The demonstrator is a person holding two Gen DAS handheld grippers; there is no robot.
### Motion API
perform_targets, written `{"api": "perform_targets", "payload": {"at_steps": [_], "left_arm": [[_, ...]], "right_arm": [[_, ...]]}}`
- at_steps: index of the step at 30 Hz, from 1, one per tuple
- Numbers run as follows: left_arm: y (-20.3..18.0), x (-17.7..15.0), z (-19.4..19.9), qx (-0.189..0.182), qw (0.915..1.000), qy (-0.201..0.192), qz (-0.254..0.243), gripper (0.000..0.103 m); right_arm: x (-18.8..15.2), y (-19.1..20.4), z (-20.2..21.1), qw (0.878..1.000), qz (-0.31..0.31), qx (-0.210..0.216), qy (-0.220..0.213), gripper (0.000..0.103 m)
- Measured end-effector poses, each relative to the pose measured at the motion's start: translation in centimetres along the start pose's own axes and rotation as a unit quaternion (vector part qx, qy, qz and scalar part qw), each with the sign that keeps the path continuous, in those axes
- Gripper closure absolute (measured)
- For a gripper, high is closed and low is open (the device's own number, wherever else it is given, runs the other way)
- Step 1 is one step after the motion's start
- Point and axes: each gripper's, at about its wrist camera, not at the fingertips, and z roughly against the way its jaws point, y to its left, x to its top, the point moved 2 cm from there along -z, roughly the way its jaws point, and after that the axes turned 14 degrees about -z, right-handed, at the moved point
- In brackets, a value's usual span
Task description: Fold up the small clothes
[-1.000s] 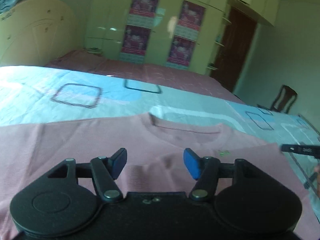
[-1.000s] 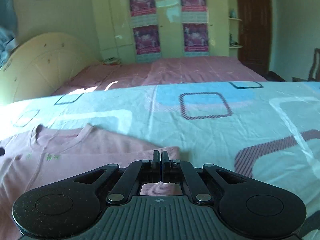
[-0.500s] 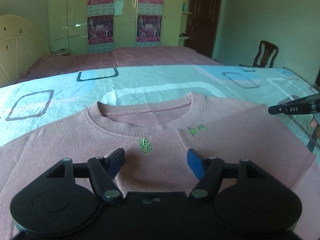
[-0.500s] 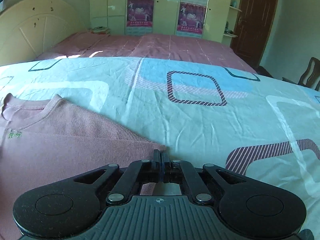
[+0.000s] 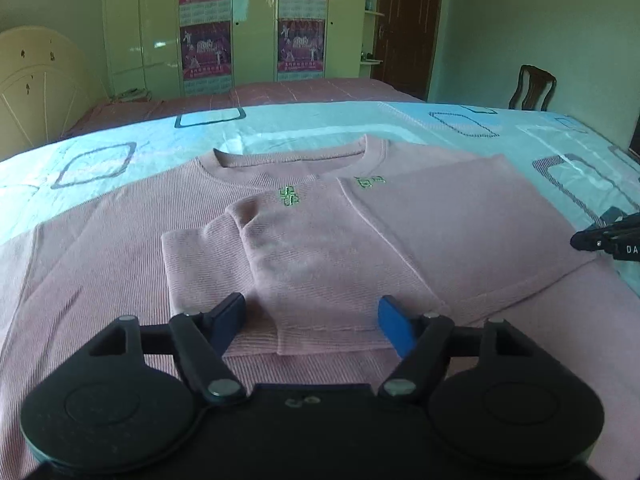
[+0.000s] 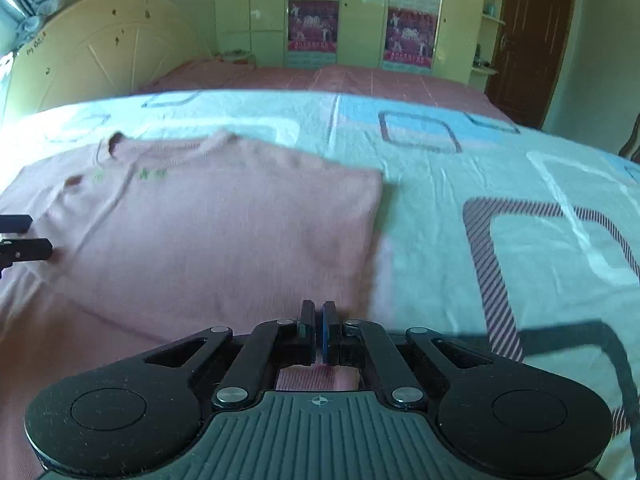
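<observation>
Two views | left: folded sleeve (image 5: 304,264) on sweater (image 5: 100,248) | right: shut fingers (image 6: 307,322)

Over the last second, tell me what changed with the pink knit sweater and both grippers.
The right gripper, shut on the pink knit sweater, has carried its side in over the front. The left gripper has drawn back, bringing the folded sleeve into view. Unchanged: left open, right clamped, patterned blue bedsheet.

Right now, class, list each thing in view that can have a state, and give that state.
Pink sweater: flat on the bedsheet, right side and sleeve folded in.
Left gripper: open, holding nothing.
Right gripper: shut; whether on the sweater is unclear.
Brown door: closed.
</observation>
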Motion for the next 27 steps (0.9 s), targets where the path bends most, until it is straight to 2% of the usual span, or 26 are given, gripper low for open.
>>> {"api": "perform_targets", "payload": {"at_steps": [2,4,6,8,13,14,15,16,17,18,19,21,22,23,24,25,27], "left_arm": [[-0.1,0.3,0.9,0.001,1.0000,-0.004,-0.006,0.031],[-0.1,0.1,1.4,-0.002,0.9999,-0.015,-0.003,0.025],[0.0,-0.6,0.5,-0.005,0.9999,0.010,-0.008,0.025],[-0.2,-0.6,0.7,-0.001,0.9999,0.004,-0.016,0.025],[1.9,-1.6,3.0,0.006,0.9993,-0.010,0.037,0.029],[2.9,-2.2,3.7,0.012,0.9983,-0.011,0.055,0.029],[4.2,-2.9,4.7,0.024,0.9965,-0.014,0.078,0.029],[5.7,-3.8,5.8,0.037,0.9941,-0.017,0.101,0.029],[7.2,-4.7,7.0,0.050,0.9909,-0.021,0.123,0.028],[8.6,-5.6,8.1,0.065,0.9872,-0.023,0.143,0.024],[10.6,-6.9,9.7,0.093,0.9806,-0.026,0.171,0.015],[13.7,-9.3,12.2,0.142,0.9669,-0.028,0.210,0.007],[15.6,-10.8,13.6,0.162,0.9583,-0.028,0.234,0.011],[17.5,-12.4,15.0,0.177,0.9488,-0.027,0.260,0.014],[18.9,-13.7,15.9,0.189,0.9399,-0.024,0.283,0.022],[20.8,-15.3,17.0,0.200,0.9264,-0.022,0.318,0.029],[24.2,-18.7,19.0,0.212,0.8923,-0.029,0.398,0.035]], "right_arm": [[0.0,0.3,1.0,1.000,-0.011,-0.007,-0.005,0.103],[-0.1,0.4,2.3,0.999,-0.023,0.003,-0.028,0.103],[-0.9,0.4,1.4,1.000,-0.024,-0.009,0.005,0.103],[-1.1,0.3,1.2,0.999,-0.033,-0.016,0.013,0.103],[-1.0,0.5,3.8,0.996,-0.092,-0.013,-0.013,0.102],[-1.1,0.5,4.1,0.995,-0.103,-0.012,-0.014,0.094],[-1.4,0.7,4.6,0.994,-0.111,-0.011,-0.019,0.064],[-1.6,0.9,5.0,0.993,-0.115,-0.010,-0.027,0.047],[-1.8,1.2,5.4,0.993,-0.114,-0.007,-0.036,0.035],[-2.0,1.7,5.8,0.993,-0.112,-0.003,-0.043,0.035],[-2.1,2.1,6.0,0.993,-0.111,0.002,-0.047,0.035],[-2.2,3.2,6.2,0.993,-0.107,0.011,-0.053,0.036],[-2.1,3.8,6.1,0.993,-0.103,0.014,-0.054,0.041],[-2.0,4.5,6.0,0.993,-0.101,0.017,-0.053,0.053],[-1.9,5.0,5.7,0.993,-0.102,0.018,-0.051,0.060],[-1.7,5.6,5.5,0.993,-0.106,0.020,-0.049,0.060],[-1.3,6.5,4.8,0.991,-0.121,0.026,-0.044,0.060]]}}
